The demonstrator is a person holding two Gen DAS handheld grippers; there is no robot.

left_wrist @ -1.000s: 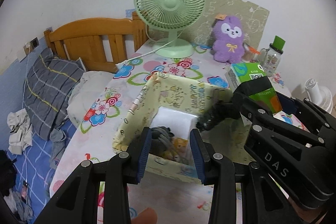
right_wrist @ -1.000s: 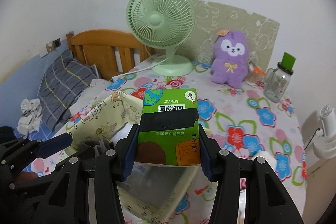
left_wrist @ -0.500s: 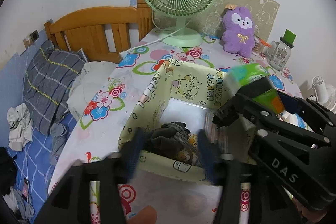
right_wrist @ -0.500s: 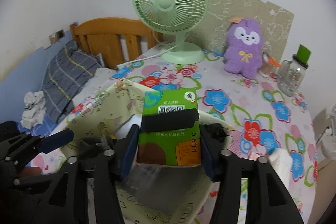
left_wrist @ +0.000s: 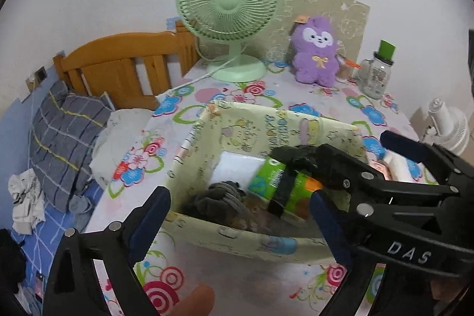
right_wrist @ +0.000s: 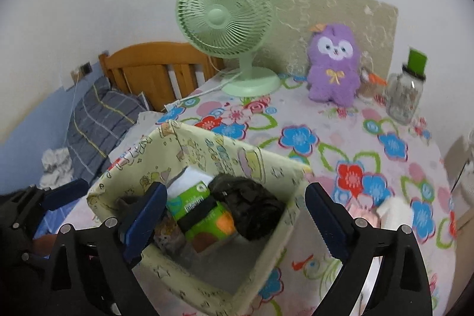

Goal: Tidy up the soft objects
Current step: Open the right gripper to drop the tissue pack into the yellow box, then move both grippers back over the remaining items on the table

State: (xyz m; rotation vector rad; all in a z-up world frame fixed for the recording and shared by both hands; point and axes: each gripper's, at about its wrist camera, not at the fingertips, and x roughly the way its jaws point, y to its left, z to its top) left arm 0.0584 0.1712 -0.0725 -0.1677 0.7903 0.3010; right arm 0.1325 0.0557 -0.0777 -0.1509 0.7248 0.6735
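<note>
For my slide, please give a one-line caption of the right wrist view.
Open right gripper above fabric bin holding green pack, with fan and purple plush behind.

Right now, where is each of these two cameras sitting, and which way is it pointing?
Left wrist: on the left gripper, facing the fabric box, the fan and the wall; its open fingers, a fingertip and the right gripper show.
Right wrist: on the right gripper, looking down into the box; its open fingers show, the left gripper at left.
Both share the box, the green pack, fan and purple plush.
</note>
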